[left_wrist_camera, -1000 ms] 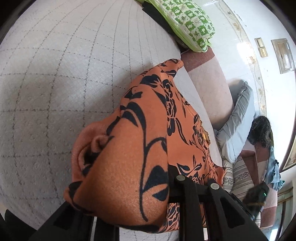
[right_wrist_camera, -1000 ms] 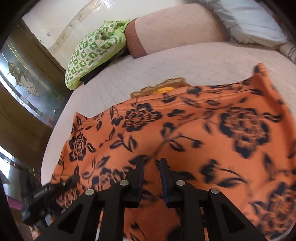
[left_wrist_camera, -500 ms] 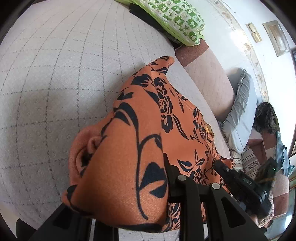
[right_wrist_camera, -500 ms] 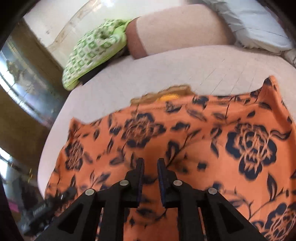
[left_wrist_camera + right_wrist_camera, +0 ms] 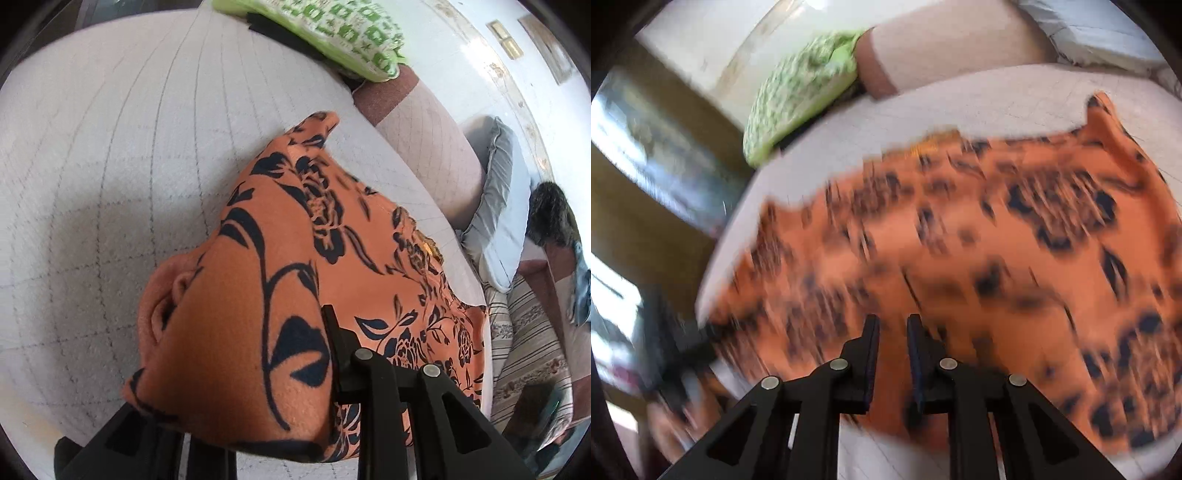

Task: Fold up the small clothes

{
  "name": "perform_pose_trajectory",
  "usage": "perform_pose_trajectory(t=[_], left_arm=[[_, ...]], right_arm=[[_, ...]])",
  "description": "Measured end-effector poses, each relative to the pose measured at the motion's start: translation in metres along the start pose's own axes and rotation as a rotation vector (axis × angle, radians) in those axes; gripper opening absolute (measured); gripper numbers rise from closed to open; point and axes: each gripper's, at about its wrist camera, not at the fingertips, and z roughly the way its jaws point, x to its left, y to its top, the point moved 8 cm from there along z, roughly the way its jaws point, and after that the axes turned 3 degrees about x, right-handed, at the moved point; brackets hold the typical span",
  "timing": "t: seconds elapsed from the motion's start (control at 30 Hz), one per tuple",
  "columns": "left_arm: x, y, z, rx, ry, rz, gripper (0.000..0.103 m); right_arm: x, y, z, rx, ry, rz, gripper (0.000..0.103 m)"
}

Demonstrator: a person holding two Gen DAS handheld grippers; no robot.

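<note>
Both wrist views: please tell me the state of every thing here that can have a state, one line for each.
orange floral garment: spread on the bed, one end bunched and lifted.
left gripper: shut on the garment's bunched end.
right gripper: narrow gap between its fingers, over the garment, holding nothing visible.
green patterned pillow: lying at the bed's far edge.
grey pillow: leaning against the headboard.

Bare quilted bed (image 5: 92, 155) left of orange garment (image 5: 332, 229); green pillow (image 5: 343, 33) and backrest (image 5: 424, 144) block beyond it.

White quilted bed (image 5: 110, 147), green pillow (image 5: 332, 29), white wall (image 5: 461, 55).
</note>
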Motion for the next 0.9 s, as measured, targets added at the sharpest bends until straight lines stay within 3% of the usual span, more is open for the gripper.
perform_pose_trajectory(t=[0.03,0.13,0.33,0.4,0.47,0.57,0.67,0.9], left_arm=[[-0.005,0.001,-0.003,-0.011,0.005,0.019,0.023],[-0.026,0.003,-0.014,-0.057,0.049,0.123,0.022],[-0.059,0.004,-0.033,-0.12,0.074,0.257,0.022],[-0.07,0.003,-0.041,-0.138,0.076,0.292,0.022],[-0.083,0.001,-0.046,-0.152,0.082,0.327,0.022],[-0.107,-0.005,-0.055,-0.169,0.091,0.402,0.022],[-0.137,-0.013,-0.058,-0.179,0.09,0.481,0.022],[-0.212,-0.039,-0.038,-0.132,0.064,0.622,0.022]], right_arm=[[-0.005,-0.018,0.002,0.035,-0.011,-0.017,0.019],[-0.015,-0.037,-0.026,-0.023,0.017,-0.028,0.018],[-0.054,-0.023,-0.064,-0.166,0.068,0.095,0.018],[-0.064,-0.028,-0.057,-0.137,0.093,0.146,0.018],[-0.081,-0.04,-0.032,-0.038,0.076,0.219,0.018],[-0.088,-0.032,-0.045,-0.094,0.145,0.282,0.018],[-0.108,-0.025,-0.068,-0.199,0.121,0.327,0.018],[-0.152,-0.023,-0.108,-0.354,0.153,0.489,0.018]])
